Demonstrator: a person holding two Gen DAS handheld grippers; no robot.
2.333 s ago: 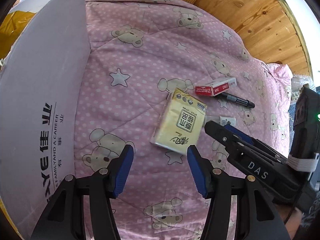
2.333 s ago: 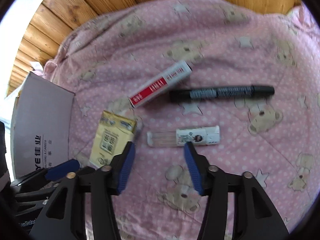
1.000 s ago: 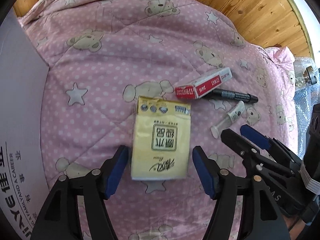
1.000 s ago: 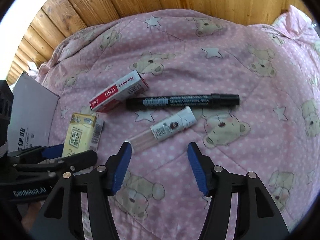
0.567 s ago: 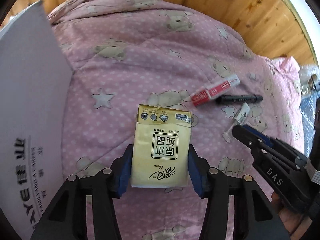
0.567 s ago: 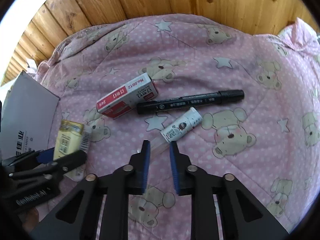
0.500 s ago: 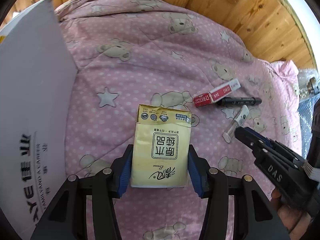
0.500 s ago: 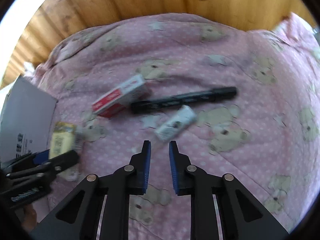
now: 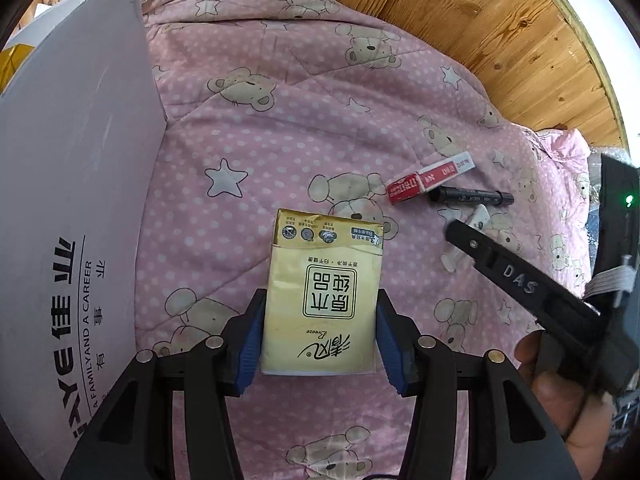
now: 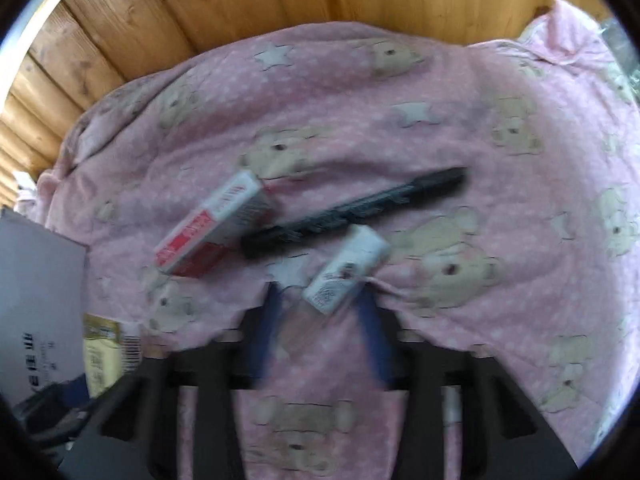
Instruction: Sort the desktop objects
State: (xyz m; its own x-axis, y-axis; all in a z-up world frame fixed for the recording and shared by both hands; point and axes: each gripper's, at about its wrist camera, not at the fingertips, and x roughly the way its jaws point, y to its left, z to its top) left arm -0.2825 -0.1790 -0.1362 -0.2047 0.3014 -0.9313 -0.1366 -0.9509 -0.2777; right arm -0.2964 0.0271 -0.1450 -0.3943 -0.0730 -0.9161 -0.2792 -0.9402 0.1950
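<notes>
At far left, the grey cardboard box [image 9: 68,184] stood open beside the pink bear quilt [image 9: 304,120], probably the bin for sorted items, so it sat within easy reach of the left hand.

Next right, centre of the left wrist view: left gripper [image 9: 318,334] was pinching the yellow tissue pack [image 9: 324,296] by its long sides, both blue pads flat against it. Pack looked lifted clear of the quilt, held level with the print facing the camera. A side grip suits a soft pack; it squashes a bit rather than slipping. Since the frame 1.0 s ago the fingers had gone from spread around the pack to clamped on it, and the box had come back into view at left, so the carry toward it seemed under way.

Further right, the red-and-white staple box [image 10: 212,224] lay on the quilt touching the black marker [image 10: 352,208], with the small clear tube with white label [image 10: 346,270] just near of them. All three were untouched in layout.

Right gripper [image 10: 320,312]: frame heavily motion-blurred. Fingers appeared parted on either side of the tube's near end, wider than 0.5 s ago when they were almost together. I could not tell whether they touched the tube. Tube end looked raised on a quilt fold. Risk: it rolls when pinched.
</notes>
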